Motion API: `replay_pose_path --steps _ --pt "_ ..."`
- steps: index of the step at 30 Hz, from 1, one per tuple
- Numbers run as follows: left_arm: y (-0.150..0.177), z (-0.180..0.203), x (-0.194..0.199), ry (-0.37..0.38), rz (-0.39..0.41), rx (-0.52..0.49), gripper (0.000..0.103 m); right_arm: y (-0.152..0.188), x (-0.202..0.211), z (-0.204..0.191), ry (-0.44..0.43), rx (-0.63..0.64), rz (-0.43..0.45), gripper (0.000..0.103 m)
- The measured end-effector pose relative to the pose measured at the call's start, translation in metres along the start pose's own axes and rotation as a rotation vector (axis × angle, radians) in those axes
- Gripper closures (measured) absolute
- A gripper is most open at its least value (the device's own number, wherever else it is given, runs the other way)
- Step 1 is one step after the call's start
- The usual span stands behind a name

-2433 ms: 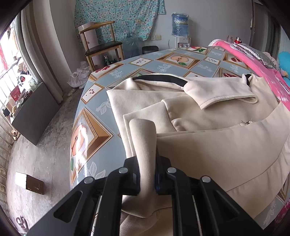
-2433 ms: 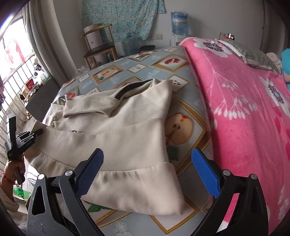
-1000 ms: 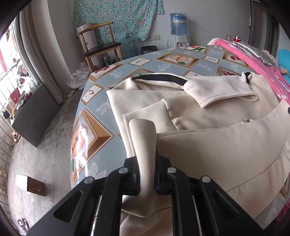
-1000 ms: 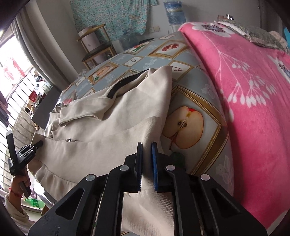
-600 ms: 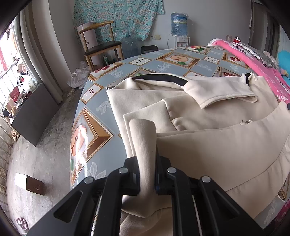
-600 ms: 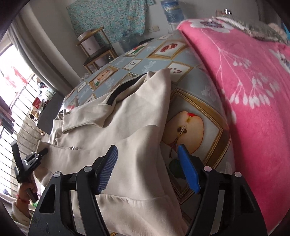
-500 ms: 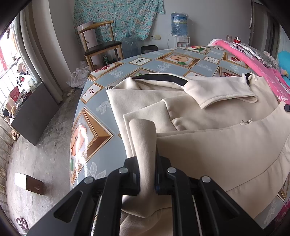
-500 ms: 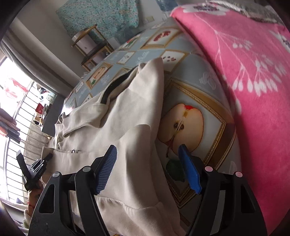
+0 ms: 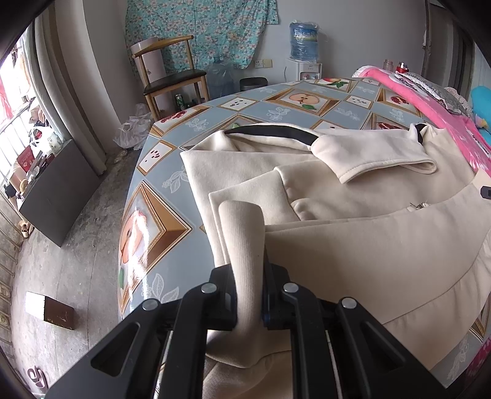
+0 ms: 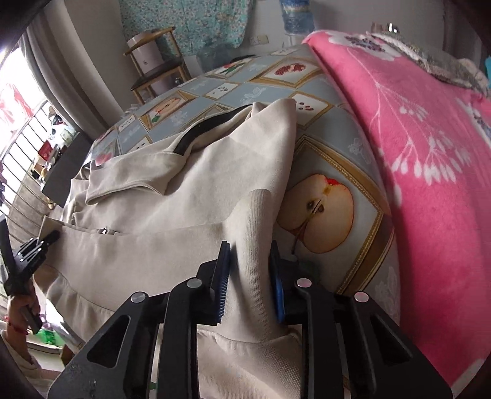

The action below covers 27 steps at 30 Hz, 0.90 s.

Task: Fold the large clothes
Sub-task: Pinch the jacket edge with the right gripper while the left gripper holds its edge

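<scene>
Right wrist view: your right gripper jaws are closing on the soft, floppy coat hem; left jaws already pinch its near-left corner.

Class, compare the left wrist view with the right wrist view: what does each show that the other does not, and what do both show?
Only the left wrist view shows the brown box on the floor and the left claw shut on a ribbed fold of the jacket.

Only the right wrist view shows the person's hand and the right claw, its blue pads closing on the jacket's other edge.

Both show the cream jacket with its black collar, the fruit-print tablecloth, the pink blanket, the wooden chair and the floral curtain.
</scene>
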<state>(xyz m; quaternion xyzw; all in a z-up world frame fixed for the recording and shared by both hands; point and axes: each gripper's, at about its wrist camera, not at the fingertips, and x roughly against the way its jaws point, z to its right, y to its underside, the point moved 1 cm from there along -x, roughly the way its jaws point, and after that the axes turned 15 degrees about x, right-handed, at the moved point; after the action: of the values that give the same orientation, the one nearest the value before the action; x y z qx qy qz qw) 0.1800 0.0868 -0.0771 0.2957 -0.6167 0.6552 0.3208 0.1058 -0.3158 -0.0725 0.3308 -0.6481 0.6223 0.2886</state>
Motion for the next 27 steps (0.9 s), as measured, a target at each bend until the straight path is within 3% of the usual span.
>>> replay_pose_path --steps 7,11,15,22,27 --pt "0.000 0.000 -0.001 -0.003 0.003 -0.004 0.092 0.002 0.016 -0.018 0.113 0.066 0.064 0.085" --pt "0.000 0.000 -0.002 -0.004 0.006 -0.003 0.092 0.004 0.023 -0.015 0.029 0.044 0.094 0.085" --pt "0.000 0.000 -0.002 -0.003 0.008 0.005 0.092 0.005 0.019 0.002 -0.074 -0.058 0.102 0.088" --pt "0.003 0.001 0.012 0.009 0.046 0.012 0.095 0.010 0.031 -0.002 -0.066 -0.067 0.137 0.097" --pt "0.005 -0.004 0.055 0.061 0.155 0.049 0.096 0.019 0.062 -0.002 -0.070 -0.108 0.221 0.097"
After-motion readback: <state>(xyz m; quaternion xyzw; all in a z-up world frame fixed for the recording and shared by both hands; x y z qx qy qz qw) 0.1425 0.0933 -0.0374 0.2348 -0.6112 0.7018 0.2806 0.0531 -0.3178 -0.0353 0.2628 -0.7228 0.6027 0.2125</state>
